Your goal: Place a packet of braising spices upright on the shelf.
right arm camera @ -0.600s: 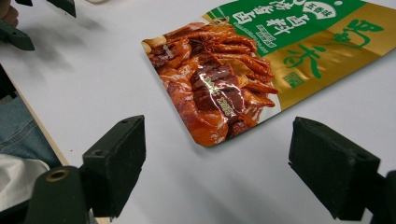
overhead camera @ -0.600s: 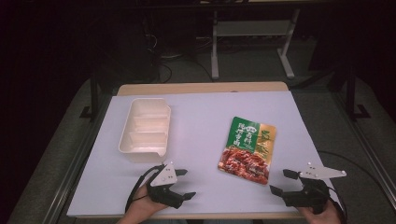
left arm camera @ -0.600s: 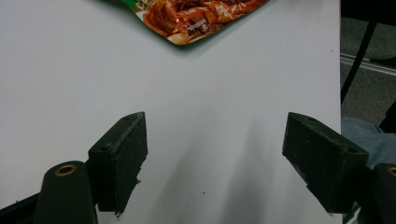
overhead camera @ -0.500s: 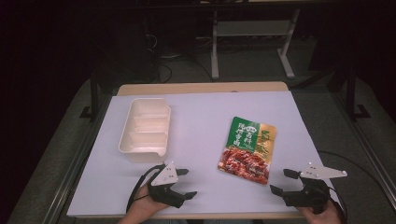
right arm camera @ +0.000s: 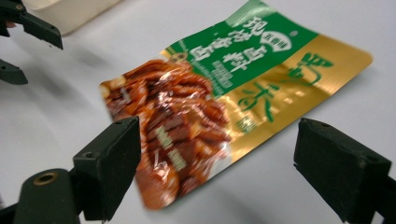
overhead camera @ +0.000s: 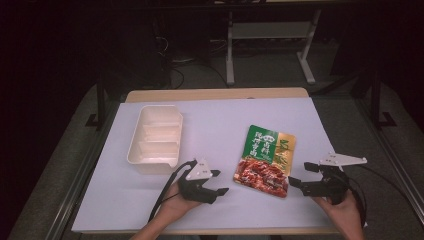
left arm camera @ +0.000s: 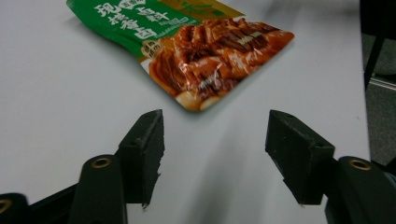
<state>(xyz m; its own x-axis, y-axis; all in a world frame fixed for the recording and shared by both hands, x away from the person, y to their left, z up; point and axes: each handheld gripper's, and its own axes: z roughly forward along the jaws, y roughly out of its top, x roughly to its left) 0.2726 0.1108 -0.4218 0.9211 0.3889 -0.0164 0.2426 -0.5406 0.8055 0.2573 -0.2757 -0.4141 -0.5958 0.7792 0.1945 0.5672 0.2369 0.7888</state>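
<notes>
High view: tray (overhead camera: 155, 136) left of pouch (overhead camera: 265, 160).

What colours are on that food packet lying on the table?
The packet is green and gold, with a reddish-brown food photo; clearest in the right gripper view.

Left gripper (overhead camera: 217, 182): held in my left hand (overhead camera: 172, 207), jaws apart, nothing between them, pointing to my right.
Right gripper (overhead camera: 299, 175): held in my right hand (overhead camera: 345, 212), jaws spread wide, empty, pointing to my left.
</notes>
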